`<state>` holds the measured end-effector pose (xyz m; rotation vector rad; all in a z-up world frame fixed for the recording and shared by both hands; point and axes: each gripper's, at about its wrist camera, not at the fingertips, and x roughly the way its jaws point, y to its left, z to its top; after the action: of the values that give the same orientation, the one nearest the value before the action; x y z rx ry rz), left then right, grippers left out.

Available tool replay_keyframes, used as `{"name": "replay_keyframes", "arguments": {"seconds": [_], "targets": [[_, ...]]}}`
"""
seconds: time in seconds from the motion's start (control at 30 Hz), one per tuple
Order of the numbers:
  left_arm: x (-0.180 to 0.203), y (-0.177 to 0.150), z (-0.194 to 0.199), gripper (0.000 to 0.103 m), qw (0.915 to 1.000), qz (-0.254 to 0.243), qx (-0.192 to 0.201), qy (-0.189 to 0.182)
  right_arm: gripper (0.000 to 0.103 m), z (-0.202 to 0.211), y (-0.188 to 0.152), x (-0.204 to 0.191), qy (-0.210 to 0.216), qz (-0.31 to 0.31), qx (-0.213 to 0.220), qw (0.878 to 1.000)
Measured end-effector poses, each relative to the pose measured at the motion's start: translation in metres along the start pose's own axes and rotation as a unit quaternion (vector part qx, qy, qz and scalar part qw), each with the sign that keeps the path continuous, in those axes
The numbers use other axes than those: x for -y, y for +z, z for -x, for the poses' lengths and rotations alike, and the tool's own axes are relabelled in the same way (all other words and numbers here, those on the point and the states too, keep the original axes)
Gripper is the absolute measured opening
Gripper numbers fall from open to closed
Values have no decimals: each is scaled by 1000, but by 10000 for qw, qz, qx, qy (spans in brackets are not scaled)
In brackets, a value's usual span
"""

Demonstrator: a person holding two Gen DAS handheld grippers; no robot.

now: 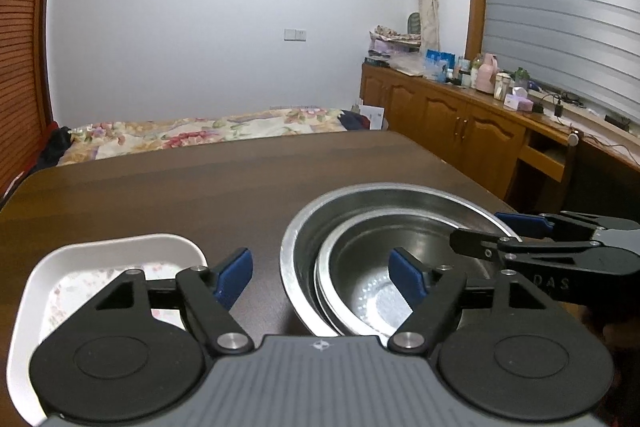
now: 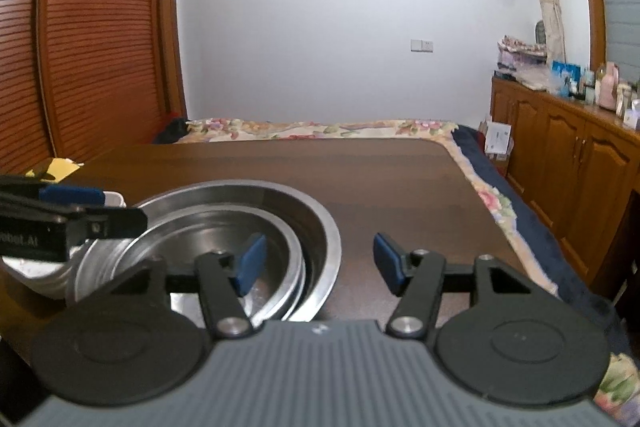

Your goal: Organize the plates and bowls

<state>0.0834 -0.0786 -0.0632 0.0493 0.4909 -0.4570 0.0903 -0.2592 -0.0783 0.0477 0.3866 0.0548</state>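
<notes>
- Two steel bowls (image 1: pixel 384 267) sit nested on a dark wooden tabletop (image 1: pixel 200 187), a bed (image 1: pixel 208 131) beyond.
- White plate (image 1: pixel 80 267) lies beside them.
- Left hand-held gripper (image 1: pixel 320 279) and right hand-held gripper (image 2: pixel 318 263) hover with jaws apart, empty.

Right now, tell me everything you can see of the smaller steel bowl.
The smaller steel bowl is round, shiny metal, upright and looks empty, with light glinting off its flat bottom. It sits nested inside the larger steel bowl, pushed toward that bowl's near side rather than centred, on the dark wooden table. The left gripper hangs open just before it, one blue pad over its rim area; contact cannot be told. The white plate lies apart, to its left.
</notes>
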Motion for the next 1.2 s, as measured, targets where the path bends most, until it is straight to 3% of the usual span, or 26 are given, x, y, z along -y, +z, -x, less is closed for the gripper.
{"name": "replay_keyframes", "arguments": {"seconds": [0.17, 0.37, 0.67, 1.2], "targets": [[2, -4, -2, 64, 9999, 75, -101, -73, 61, -6, -7, 4, 86, -238, -41, 9997], [3, -6, -3, 59, 9998, 82, -156, -50, 61, -8, -9, 6, 143, -471, -7, 9988], [3, -6, -1, 42, 9998, 145, -138, 5, 61, -14, -12, 3, 226, -562, -41, 9982], [7, -10, -5, 38, 9998, 98, -192, 0, 42, -12, -15, -7, 253, -467, -45, 9986]]}}
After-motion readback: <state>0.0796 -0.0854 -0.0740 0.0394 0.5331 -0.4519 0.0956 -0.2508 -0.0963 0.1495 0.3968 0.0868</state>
